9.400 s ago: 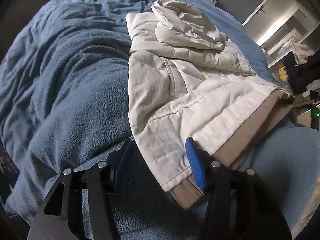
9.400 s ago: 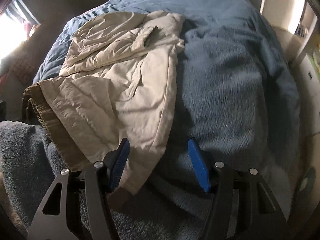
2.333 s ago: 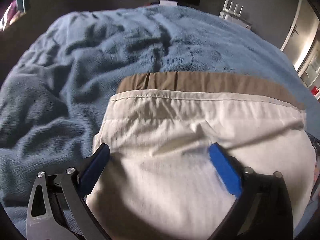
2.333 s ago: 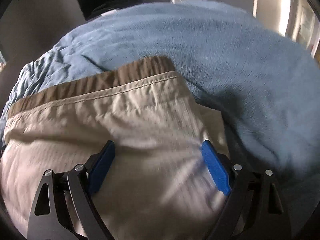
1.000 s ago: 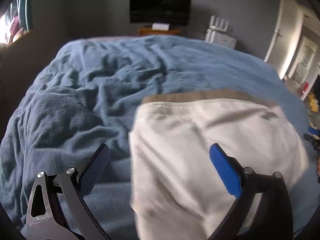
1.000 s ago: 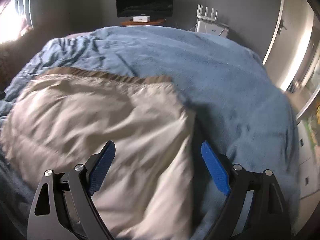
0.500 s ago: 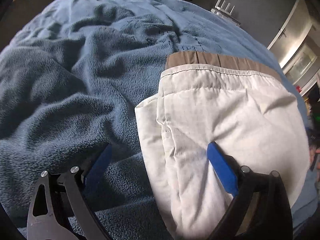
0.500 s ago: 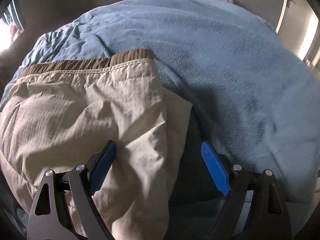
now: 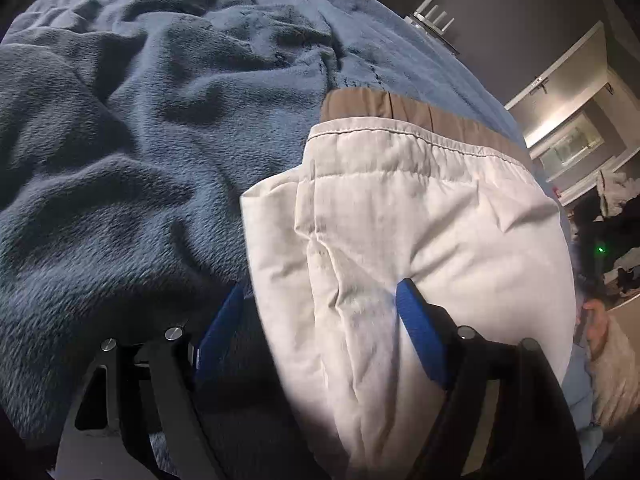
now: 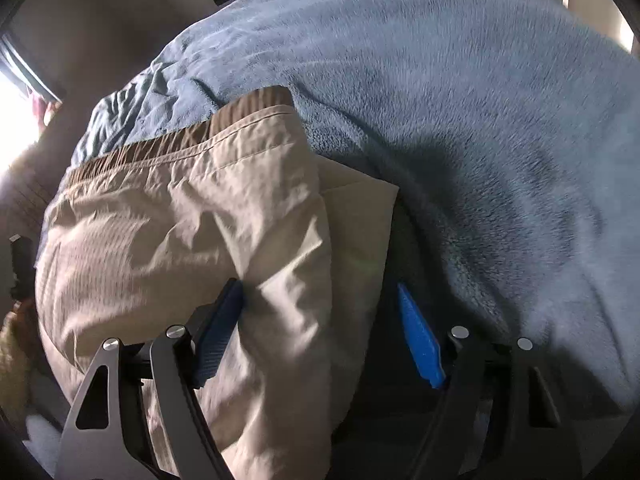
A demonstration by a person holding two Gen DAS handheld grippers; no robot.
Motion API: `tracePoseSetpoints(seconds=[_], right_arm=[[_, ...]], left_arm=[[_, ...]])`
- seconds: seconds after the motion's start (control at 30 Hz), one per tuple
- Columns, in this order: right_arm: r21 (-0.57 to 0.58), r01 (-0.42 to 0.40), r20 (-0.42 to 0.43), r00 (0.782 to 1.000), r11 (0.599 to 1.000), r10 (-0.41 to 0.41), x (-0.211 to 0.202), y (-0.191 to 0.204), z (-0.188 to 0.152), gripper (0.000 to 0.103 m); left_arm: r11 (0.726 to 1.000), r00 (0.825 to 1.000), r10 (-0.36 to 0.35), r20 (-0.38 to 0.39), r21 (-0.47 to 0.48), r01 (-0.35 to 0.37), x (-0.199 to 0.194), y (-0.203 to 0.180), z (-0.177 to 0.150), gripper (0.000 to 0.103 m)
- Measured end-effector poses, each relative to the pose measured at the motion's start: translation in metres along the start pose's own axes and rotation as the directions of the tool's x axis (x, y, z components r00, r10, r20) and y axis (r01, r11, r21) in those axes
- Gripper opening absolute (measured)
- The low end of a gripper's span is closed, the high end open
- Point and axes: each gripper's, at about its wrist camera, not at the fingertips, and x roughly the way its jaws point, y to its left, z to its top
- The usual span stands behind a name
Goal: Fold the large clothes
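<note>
Since half a second ago both grippers have dropped lower and closer to the folded jacket, and their fingers have drawn somewhat nearer together around its near corners.

In the left wrist view, the left gripper (image 9: 320,320) straddles the left edge of the cream jacket (image 9: 420,220). Its jaws are still parted, not pressed together: the left blue pad (image 9: 218,330) sits on the blue blanket (image 9: 140,120) just beside the jacket's edge, and the right pad presses into the padded fabric from above, denting it. The jacket lies folded on the bed, with its brown hem band (image 9: 400,110) along the far edge and a lower layer sticking out to the left beneath the top fold. A white router (image 9: 434,20) stands beyond the bed, against the grey wall.

In the right wrist view, the right gripper (image 10: 320,320) spans the jacket's (image 10: 180,232) right edge, jaws apart. The left pad (image 10: 218,334) pushes against the creased top layer; the right pad is over shadowed blanket (image 10: 480,120) just past the jacket's lower layer. The ribbed brown band (image 10: 192,134) runs along the far edge. A bright window (image 10: 16,116) shows at far left.
</note>
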Motion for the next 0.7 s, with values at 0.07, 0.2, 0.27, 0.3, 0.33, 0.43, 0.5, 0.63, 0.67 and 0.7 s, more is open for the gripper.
tracePoseSetpoints(seconds=[0.07,0.2,0.27,0.3,0.33,0.43,0.5,0.63,0.67,0.7], right_arm=[[0.041,-0.063,-0.023,0.998,0.997,0.064,0.010,-0.006,0.005,0.067],[0.088,-0.172,-0.035,0.984,0.981,0.176,0.025,-0.012,0.013,0.055],[0.108,-0.199,-0.024,0.979,0.974,0.202,0.030,-0.015,0.016,0.053],[0.120,-0.214,-0.020,0.976,0.969,0.218,0.033,-0.016,0.017,0.052],[0.129,-0.229,-0.014,0.972,0.965,0.233,0.034,-0.017,0.018,0.046],[0.089,-0.255,0.019,0.967,0.963,0.254,0.028,-0.011,0.017,0.020],[0.004,-0.213,0.063,0.975,0.977,0.213,0.012,0.007,0.013,0.013],[-0.096,-0.171,0.194,0.963,0.981,0.187,-0.028,0.029,0.001,0.009],[-0.143,-0.153,0.244,0.952,0.978,0.185,-0.045,0.039,-0.004,0.008],[-0.180,-0.133,0.279,0.943,0.975,0.180,-0.057,0.048,-0.006,0.008]], left_arm=[[0.999,0.999,-0.033,-0.013,-0.004,0.033,0.006,0.000,0.003,0.075],[0.996,0.996,-0.087,-0.026,-0.017,0.086,0.018,0.003,0.011,0.073],[0.995,0.995,-0.099,-0.023,-0.017,0.099,0.024,0.002,0.014,0.073],[0.995,0.994,-0.104,-0.021,-0.010,0.104,0.027,0.001,0.016,0.073],[0.994,0.994,-0.106,-0.020,-0.006,0.106,0.029,0.000,0.017,0.074],[0.990,0.990,-0.142,0.003,0.013,0.142,0.026,-0.004,0.018,0.043],[0.988,0.989,-0.142,0.030,0.069,0.140,0.017,-0.015,0.017,0.022],[0.979,0.988,-0.109,0.112,0.184,0.088,-0.012,-0.039,0.005,0.014],[0.976,0.986,-0.109,0.127,0.199,0.083,-0.018,-0.043,0.004,0.013],[0.972,0.982,-0.105,0.158,0.227,0.068,-0.029,-0.050,0.004,0.013]])
